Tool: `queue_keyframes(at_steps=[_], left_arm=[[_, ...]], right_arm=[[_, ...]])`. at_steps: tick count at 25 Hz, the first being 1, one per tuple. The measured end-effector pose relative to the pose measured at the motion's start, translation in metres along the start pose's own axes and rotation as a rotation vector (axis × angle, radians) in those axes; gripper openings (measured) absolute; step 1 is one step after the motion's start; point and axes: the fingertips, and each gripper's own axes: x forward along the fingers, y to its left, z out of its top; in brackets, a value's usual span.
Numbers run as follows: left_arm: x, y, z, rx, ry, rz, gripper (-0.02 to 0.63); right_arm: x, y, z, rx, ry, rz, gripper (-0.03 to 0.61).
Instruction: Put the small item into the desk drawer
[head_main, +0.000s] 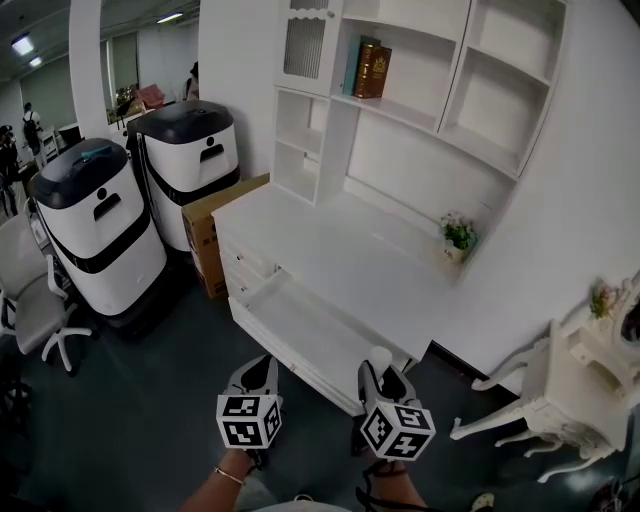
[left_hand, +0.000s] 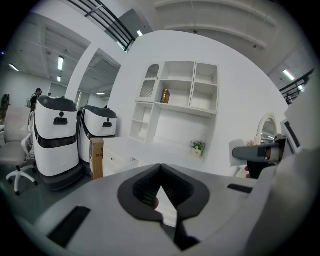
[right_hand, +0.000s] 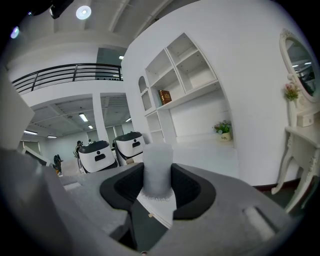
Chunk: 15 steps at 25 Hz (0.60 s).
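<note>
The white desk (head_main: 330, 250) has its wide front drawer (head_main: 300, 330) pulled open and nothing shows inside. My right gripper (head_main: 379, 370) hovers just in front of the drawer's right end, shut on a small white cylinder (head_main: 379, 354). In the right gripper view the white cylinder (right_hand: 157, 167) stands upright between the black pads (right_hand: 187, 187). My left gripper (head_main: 262, 368) hangs beside it, before the drawer's front edge. Its jaws meet at the tips in the left gripper view (left_hand: 161, 182), with nothing between them.
Two white-and-black machines (head_main: 100, 220) (head_main: 190, 160) and a cardboard box (head_main: 205, 235) stand left of the desk. An office chair (head_main: 35, 300) is at the far left. A small potted plant (head_main: 459, 235) sits on the desktop, books (head_main: 370, 68) on the shelf. A white dressing table (head_main: 560, 390) stands right.
</note>
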Motion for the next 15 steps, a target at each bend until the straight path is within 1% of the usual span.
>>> queue_keyframes(at_steps=[9,15], left_arm=[[0.061,0.076,0.072,0.001,-0.034,-0.059,-0.003],[0.097,0.119,0.099,-0.004,-0.028,-0.115,-0.003]], right_arm=[[0.08,0.049,0.038,-0.019,-0.035,-0.065,0.163],[0.124,0.075,0.052,-0.024,-0.051,-0.131,0.163]])
